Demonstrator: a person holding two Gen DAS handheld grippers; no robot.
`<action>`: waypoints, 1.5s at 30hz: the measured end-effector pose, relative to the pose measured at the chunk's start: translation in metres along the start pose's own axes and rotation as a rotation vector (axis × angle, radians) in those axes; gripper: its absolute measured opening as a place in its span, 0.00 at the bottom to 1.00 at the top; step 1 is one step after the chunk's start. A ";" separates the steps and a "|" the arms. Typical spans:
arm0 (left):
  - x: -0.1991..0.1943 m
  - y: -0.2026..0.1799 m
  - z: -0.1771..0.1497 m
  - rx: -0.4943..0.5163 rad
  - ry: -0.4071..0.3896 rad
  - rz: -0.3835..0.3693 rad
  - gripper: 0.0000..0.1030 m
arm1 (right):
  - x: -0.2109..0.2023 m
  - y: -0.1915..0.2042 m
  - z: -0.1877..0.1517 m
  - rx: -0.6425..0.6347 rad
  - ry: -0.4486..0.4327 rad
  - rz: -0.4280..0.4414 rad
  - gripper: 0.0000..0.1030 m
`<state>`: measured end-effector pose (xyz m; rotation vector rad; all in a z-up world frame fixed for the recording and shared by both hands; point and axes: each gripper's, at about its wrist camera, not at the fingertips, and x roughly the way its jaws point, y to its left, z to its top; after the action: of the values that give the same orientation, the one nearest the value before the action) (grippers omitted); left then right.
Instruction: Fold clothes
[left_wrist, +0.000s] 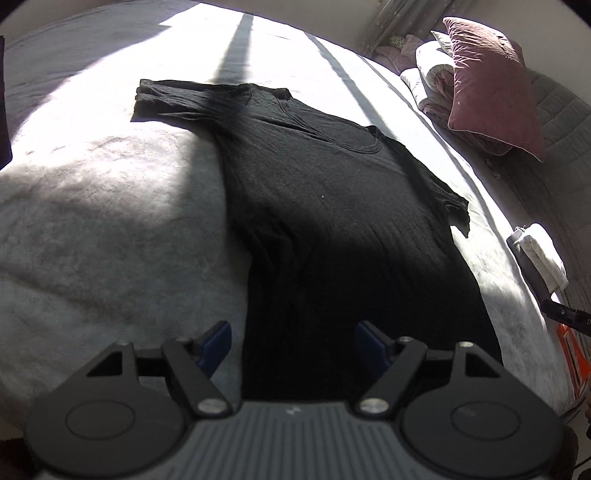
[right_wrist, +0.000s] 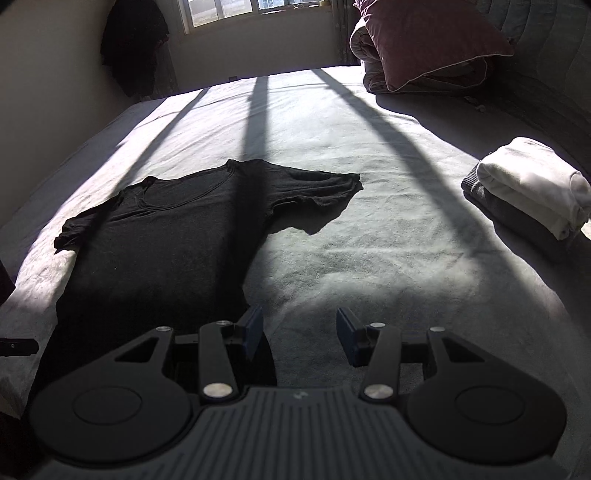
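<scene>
A black T-shirt (left_wrist: 325, 206) lies spread flat, front up, on the grey bed cover (left_wrist: 110, 240), with both short sleeves out to the sides and the neck at the far end. My left gripper (left_wrist: 293, 343) hovers open over the shirt's near hem, with nothing between its blue pads. In the right wrist view the same T-shirt (right_wrist: 166, 229) lies to the left. My right gripper (right_wrist: 301, 332) stands open by the shirt's near right corner, its left finger over the hem edge and its right finger over the bare bed cover (right_wrist: 388, 240).
A folded stack, white cloth on grey (right_wrist: 528, 195), sits at the bed's right side, also seen as the folded stack (left_wrist: 539, 254). A maroon pillow (right_wrist: 424, 37) on rolled bedding lies at the far right. Window-frame shadows cross the bed. Dark clothes (right_wrist: 133, 44) hang by the window.
</scene>
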<state>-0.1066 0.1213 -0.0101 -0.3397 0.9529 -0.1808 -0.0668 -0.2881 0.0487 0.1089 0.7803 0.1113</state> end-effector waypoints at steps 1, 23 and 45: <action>-0.003 0.001 -0.006 0.007 -0.001 0.001 0.76 | -0.005 0.002 -0.007 -0.008 0.000 -0.002 0.48; -0.035 0.026 -0.093 -0.046 -0.086 0.017 0.02 | -0.014 0.062 -0.128 -0.130 0.055 0.055 0.18; -0.060 0.037 -0.122 0.014 0.000 0.096 0.02 | -0.070 0.030 -0.138 -0.166 -0.022 0.044 0.00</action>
<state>-0.2410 0.1484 -0.0427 -0.2805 0.9657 -0.1002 -0.2157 -0.2604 0.0043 -0.0298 0.7437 0.2156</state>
